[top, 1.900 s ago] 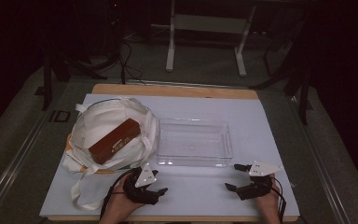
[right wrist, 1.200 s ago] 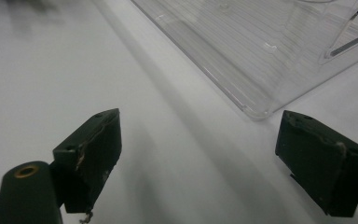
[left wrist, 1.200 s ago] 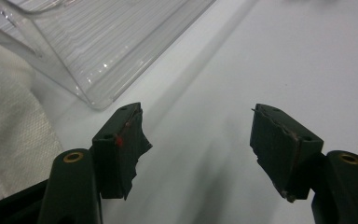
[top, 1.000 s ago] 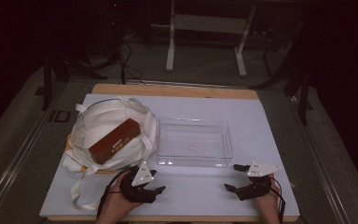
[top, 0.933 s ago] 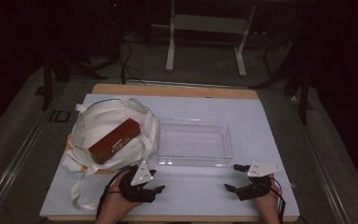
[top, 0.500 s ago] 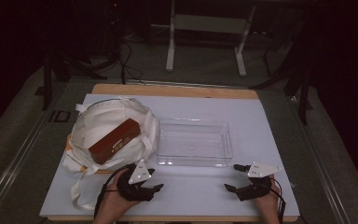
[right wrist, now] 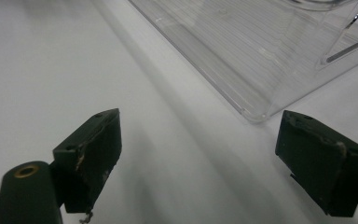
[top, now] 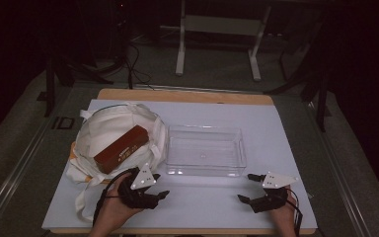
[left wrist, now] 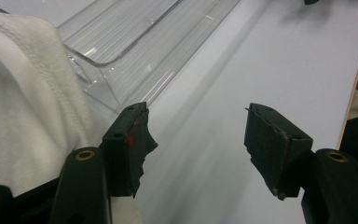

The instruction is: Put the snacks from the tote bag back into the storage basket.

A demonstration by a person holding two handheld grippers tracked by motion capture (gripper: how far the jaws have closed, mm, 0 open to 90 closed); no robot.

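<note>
both tongs, left (top: 150, 193) and right (top: 250, 190), are held wide and empty near the clear tray (top: 205, 152); the brown box (top: 120, 148) must be reached next.

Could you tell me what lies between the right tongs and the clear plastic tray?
Nothing: in the high view, only bare white table cover separates the right tongs from the clear plastic tray. The right gripper view shows the same bare stretch.
</note>
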